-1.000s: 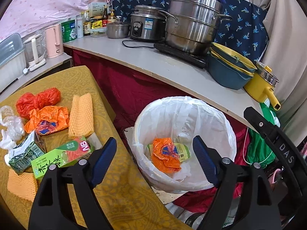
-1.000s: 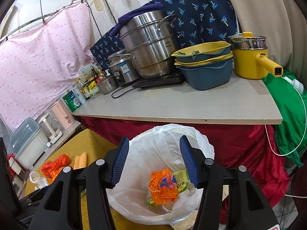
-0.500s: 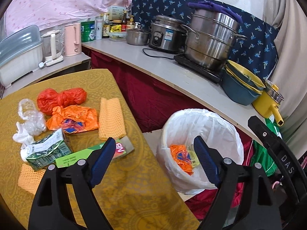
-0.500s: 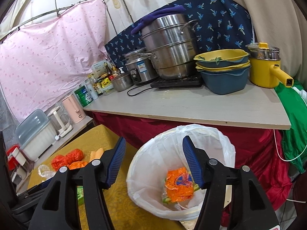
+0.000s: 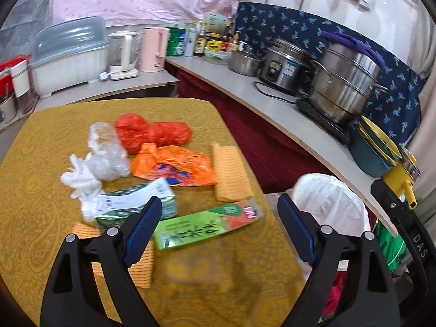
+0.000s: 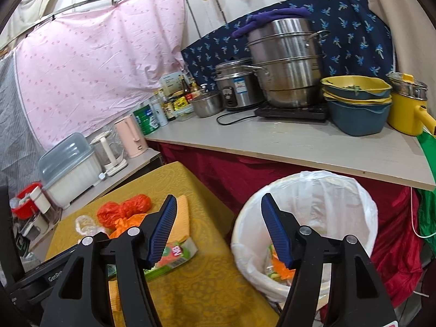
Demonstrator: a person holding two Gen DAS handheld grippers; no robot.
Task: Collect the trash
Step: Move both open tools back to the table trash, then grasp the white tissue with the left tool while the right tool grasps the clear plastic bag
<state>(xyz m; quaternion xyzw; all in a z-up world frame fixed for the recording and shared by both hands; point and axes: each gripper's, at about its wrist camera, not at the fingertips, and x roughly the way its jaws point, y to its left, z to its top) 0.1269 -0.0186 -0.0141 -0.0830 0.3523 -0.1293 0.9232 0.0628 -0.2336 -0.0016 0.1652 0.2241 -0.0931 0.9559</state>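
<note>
Two orange foam nets (image 5: 231, 174); two green cartons (image 5: 207, 226); two plastic bags, one red (image 5: 151, 133), one orange (image 5: 174, 164); one lined bin (image 6: 308, 231).

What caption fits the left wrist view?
Empty left gripper, jaws opening, above green box, bags and wrappers on yellow table; lined bin at right.

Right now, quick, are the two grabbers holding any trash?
Left gripper: jaws opening, nothing between them, above the table's green box.
Right gripper: jaws opening, nothing held, by the trash bin.
</note>
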